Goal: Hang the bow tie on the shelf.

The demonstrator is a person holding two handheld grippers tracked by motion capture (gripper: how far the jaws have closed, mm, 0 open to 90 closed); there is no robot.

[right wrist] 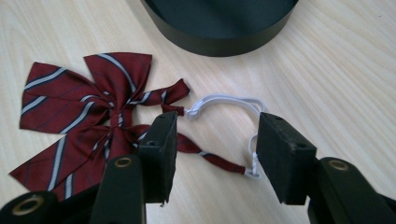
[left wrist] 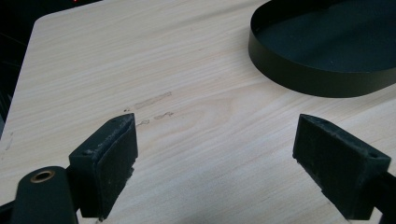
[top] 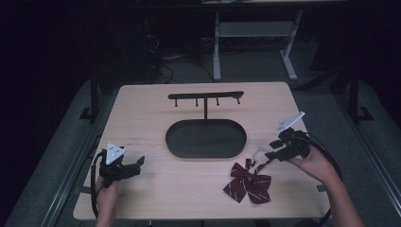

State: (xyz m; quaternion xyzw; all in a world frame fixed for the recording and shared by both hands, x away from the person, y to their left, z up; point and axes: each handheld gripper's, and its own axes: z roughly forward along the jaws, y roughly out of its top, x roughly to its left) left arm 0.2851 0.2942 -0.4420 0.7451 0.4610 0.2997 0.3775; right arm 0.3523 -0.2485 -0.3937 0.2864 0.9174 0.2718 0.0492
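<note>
A dark red striped bow tie (top: 248,182) lies flat on the table at the front right, and its white elastic loop (top: 259,151) trails toward the tray. My right gripper (top: 270,153) hovers open just over that loop; in the right gripper view the bow tie (right wrist: 88,112) lies to the left and the loop (right wrist: 224,100) curves between the jaws. A black oval tray (top: 206,138) with a hook rack (top: 206,96) on a post stands mid-table. My left gripper (top: 140,162) rests open at the front left over bare wood, the tray wall (left wrist: 299,74) ahead of it.
The wooden table (top: 156,189) has bare room at its front centre and left. Faint scuff marks (left wrist: 152,100) show on the wood ahead of the left gripper. Beyond the table's far edge stand dark floor, cables and a white desk frame (top: 217,42).
</note>
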